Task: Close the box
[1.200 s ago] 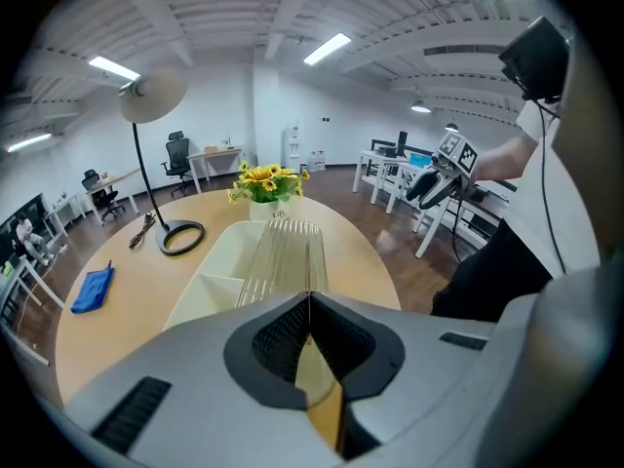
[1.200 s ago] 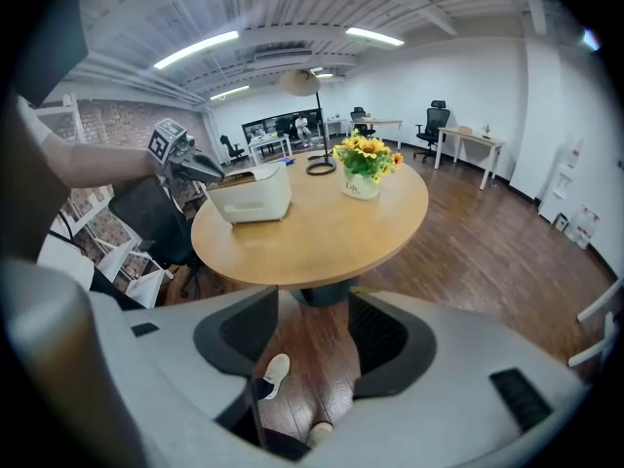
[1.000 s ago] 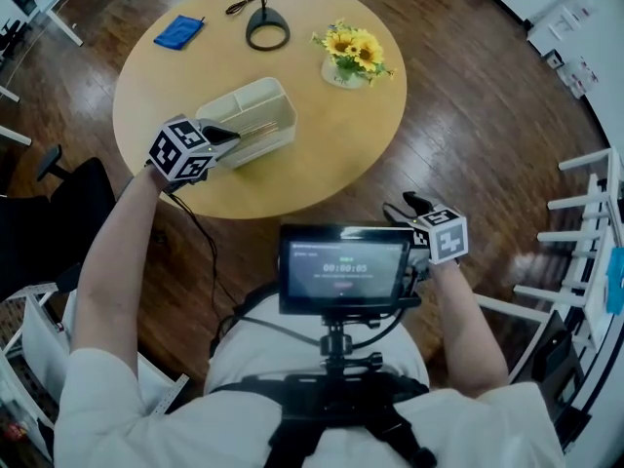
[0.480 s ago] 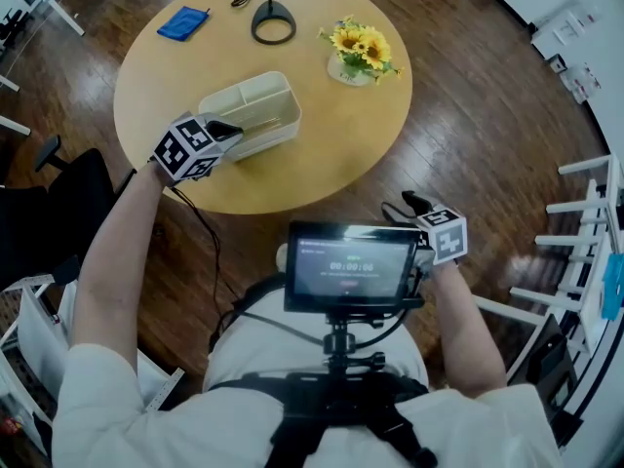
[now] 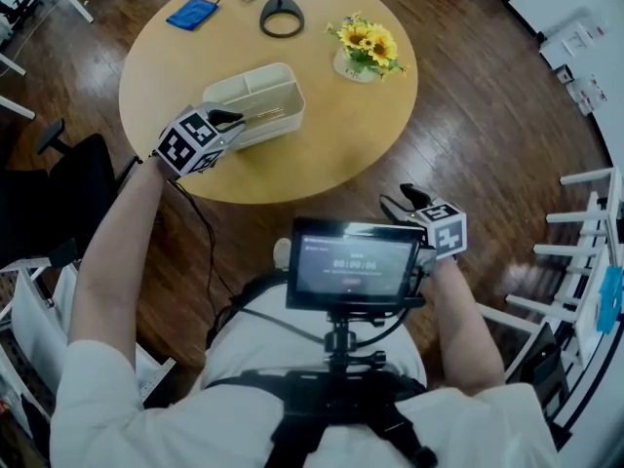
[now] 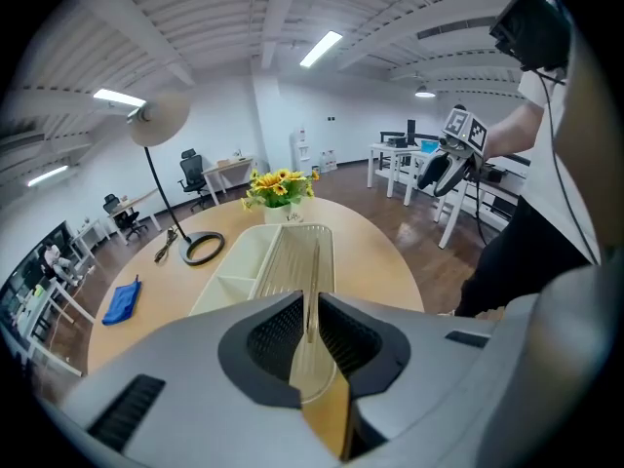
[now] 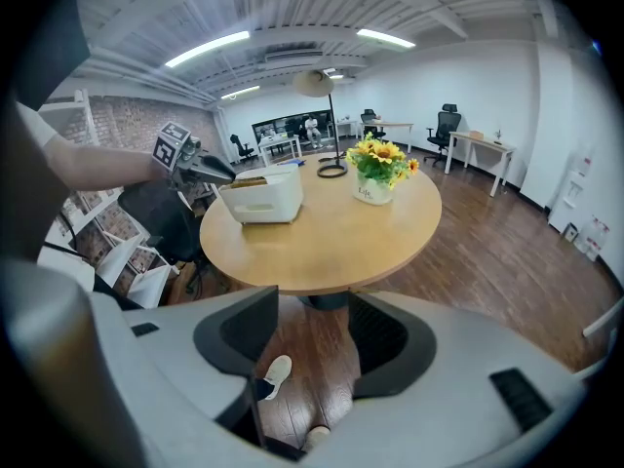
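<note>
Box (image 5: pixel 255 103) lid (image 6: pixel 295 261) is bracketed, unclamped, by just-opening jaws of the left gripper (image 6: pixel 310 312); the right gripper (image 7: pixel 310 334) is held apart, empty.

A pot of sunflowers (image 5: pixel 368 45) is standing near the far right edge of the round wooden surface (image 5: pixel 331 154). A lamp's ring base (image 5: pixel 281 18) is resting at the far edge, and a blue cloth (image 5: pixel 191 12) is lying to its left. A black chair (image 5: pixel 49 188) is sitting beside the surface, and a small screen (image 5: pixel 355 266) is glowing above the wooden floor (image 5: pixel 487 115).
</note>
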{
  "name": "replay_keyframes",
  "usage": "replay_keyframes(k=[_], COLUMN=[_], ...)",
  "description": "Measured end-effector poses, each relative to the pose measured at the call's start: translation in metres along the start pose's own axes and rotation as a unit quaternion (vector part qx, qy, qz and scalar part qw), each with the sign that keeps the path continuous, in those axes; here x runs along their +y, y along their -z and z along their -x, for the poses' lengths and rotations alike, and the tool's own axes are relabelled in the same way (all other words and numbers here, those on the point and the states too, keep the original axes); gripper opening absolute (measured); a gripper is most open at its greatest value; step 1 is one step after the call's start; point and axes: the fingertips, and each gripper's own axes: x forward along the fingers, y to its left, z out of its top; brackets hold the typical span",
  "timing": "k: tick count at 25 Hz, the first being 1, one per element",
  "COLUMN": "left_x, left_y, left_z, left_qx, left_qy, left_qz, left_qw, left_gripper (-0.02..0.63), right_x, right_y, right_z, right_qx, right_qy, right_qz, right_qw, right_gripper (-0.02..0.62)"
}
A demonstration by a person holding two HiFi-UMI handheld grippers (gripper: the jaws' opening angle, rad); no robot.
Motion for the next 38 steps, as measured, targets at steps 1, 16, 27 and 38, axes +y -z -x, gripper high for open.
replay_keyframes(k=[1, 16, 27, 38], left_x=[0.000, -0.102, -0.300, -0.419], left_y=[-0.002, 0.029, 0.056, 0.072], left_z=[0.003, 0.108, 0.126, 0.143], left_qx=[-0.003, -0.068, -0.023, 0.002], left_qy=[-0.010, -0.279, -0.374, -0.402], left_qz=[0.004, 0.318, 0.411, 0.454], left_qw=[0.9999, 0.9035, 0.8309, 0.7953], left_gripper=[0.049, 0.046, 0.046, 0.048], right_x=[0.000, 0.001, 0.018, 0.037], right_y=[0.000, 0.015, 0.070, 0.120], right_z=[0.001, 0.035, 0.082, 0.124], right_qx=[-0.001, -0.052, -0.064, -0.067], right_qy=[-0.003, -0.084, -0.166, -0.188], right_qz=[0.004, 0.083, 0.152, 0.183], right_qw=[1.000, 0.992, 0.972, 0.963], right_gripper=[0.235, 0.235, 0.235, 0.235])
